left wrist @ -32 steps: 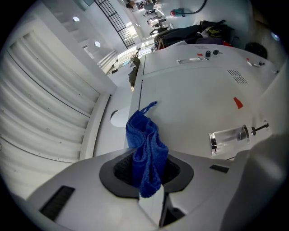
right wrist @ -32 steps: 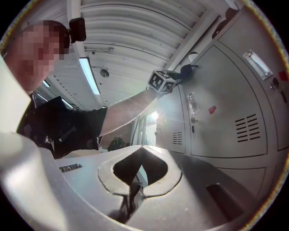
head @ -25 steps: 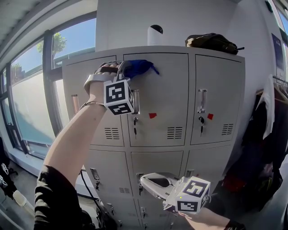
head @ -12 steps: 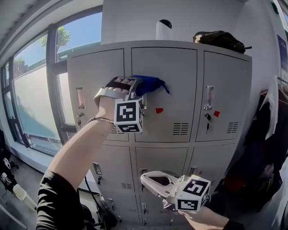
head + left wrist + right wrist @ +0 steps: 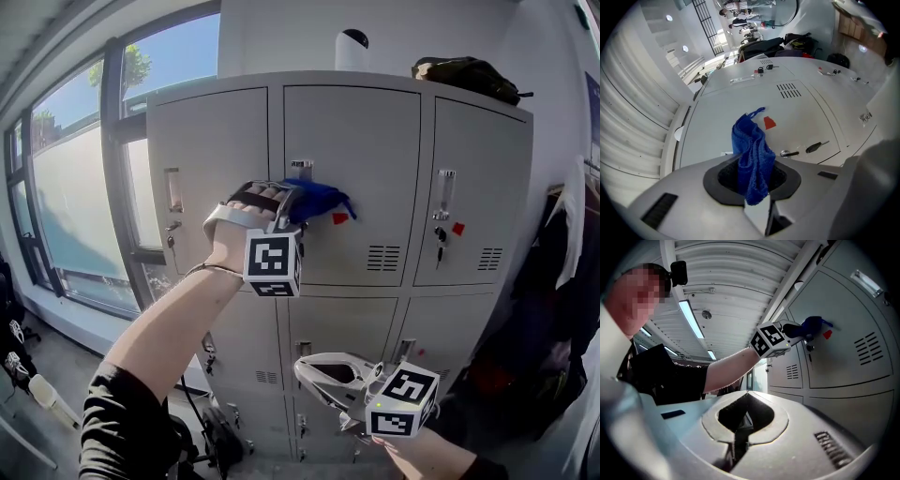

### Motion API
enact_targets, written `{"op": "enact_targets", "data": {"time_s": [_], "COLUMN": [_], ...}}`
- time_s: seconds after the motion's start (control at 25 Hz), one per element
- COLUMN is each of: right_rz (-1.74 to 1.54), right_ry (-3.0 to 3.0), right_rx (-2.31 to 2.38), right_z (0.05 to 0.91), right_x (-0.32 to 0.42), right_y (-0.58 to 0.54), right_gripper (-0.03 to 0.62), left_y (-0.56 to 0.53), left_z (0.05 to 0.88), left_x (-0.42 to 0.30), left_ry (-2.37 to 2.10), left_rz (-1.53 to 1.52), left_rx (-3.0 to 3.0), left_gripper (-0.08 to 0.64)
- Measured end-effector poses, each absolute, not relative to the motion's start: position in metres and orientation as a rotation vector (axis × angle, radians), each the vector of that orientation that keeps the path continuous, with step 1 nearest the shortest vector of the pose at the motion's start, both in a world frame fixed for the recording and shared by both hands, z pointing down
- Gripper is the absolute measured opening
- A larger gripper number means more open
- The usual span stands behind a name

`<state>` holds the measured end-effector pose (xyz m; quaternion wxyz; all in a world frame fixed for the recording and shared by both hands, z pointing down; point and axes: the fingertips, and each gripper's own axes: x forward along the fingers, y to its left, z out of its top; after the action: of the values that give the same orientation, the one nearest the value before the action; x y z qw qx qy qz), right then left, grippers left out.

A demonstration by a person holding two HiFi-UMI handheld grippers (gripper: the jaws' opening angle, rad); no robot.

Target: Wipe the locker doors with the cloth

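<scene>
Against the far wall stands a grey bank of lockers (image 5: 356, 309), three doors across, with a big window (image 5: 66, 216) running off to its left and dark clothes (image 5: 562, 281) hanging at its right. On top of the lockers lie a dark bag (image 5: 466, 77) and a white thing with a black cap (image 5: 352, 49) (I can't tell what it is).

The middle top door (image 5: 375, 141) is the one being touched. The person's left arm reaches up to it, and the left gripper (image 5: 286, 202) has its jaws clamped on a blue cloth (image 5: 317, 200). In the left gripper view the cloth (image 5: 751, 154) stands bunched up out of the jaws, and its far end presses on the door about halfway down, near the door's left edge.

The right gripper (image 5: 323, 375) hangs lower, in front of the lower row of doors and well apart from the cloth. Its jaws are closed together with nothing between them, as the right gripper view (image 5: 740, 427) shows.

Just to the right of the cloth a small red tag (image 5: 340, 217) is stuck on the door. Below it sit the vent slots (image 5: 382, 258). A key (image 5: 816, 146) pokes out of the lock near the door's edge.
</scene>
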<state>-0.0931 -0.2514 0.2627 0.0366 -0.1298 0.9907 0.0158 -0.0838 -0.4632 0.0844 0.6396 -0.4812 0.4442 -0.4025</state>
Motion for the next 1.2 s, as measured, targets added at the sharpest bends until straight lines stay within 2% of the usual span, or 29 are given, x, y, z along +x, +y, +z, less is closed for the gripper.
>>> {"op": "enact_targets", "data": {"time_s": [0.36,0.76,1.2], "right_rz": [0.017,0.002,-0.028], "right_ry": [3.046,3.038,3.051], "right_rx": [-0.383,-0.358,-0.300], "right_z": [0.271,0.272,0.281], "right_x": [-0.097,-0.099,-0.110], "right_y": [-0.243,-0.232,-0.226], "right_gripper": [0.006,0.006,0.006], "left_y": [-0.459,-0.432,-0.421], "left_z": [0.119,0.106,0.179], "left_x": [-0.088,-0.105,-0.086], "left_ry": [0.994,1.049,0.965], "left_rz": [-0.948,-0.904,-0.942], "left_rx": [-1.165,-1.169,-1.188], "left_gripper": [0.092,0.092,0.092]}}
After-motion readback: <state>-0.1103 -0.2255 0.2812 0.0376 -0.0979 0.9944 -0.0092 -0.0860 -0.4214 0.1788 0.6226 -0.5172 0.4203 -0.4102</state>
